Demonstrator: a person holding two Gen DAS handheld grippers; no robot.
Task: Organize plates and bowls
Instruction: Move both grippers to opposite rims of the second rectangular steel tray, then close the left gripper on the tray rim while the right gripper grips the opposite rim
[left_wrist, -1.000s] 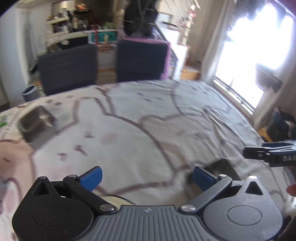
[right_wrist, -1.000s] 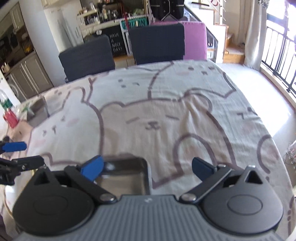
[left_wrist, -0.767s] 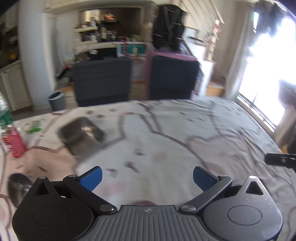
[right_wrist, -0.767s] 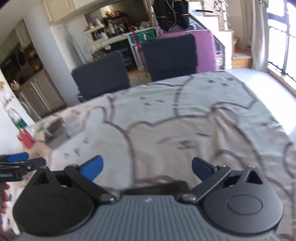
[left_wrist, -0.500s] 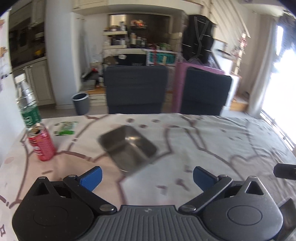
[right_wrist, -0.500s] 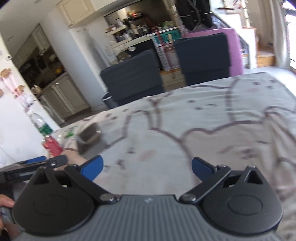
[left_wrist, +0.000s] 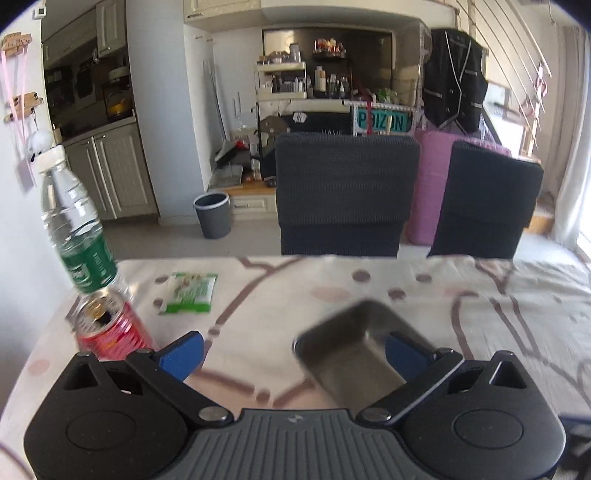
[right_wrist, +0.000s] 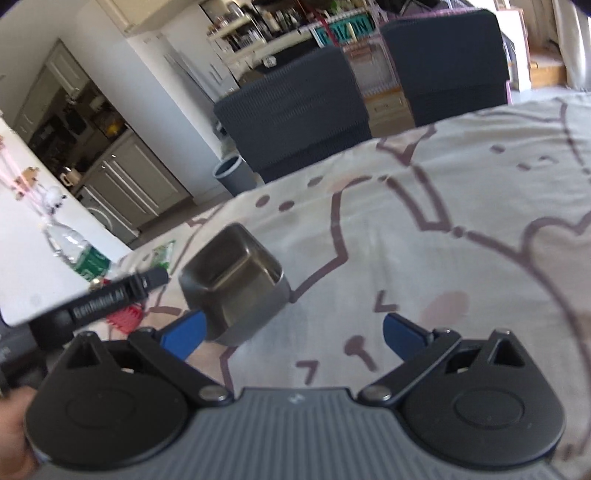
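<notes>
Both the left gripper (left_wrist: 293, 350) and the right gripper (right_wrist: 293, 334) hover with fingers spread wide and empty near the square steel bowl (left_wrist: 351, 347) on the patterned tablecloth (left_wrist: 517, 314).

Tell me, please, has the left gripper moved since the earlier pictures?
Yes. The left gripper swung left toward the red can; the metal bowl now sits between its fingers.
</notes>
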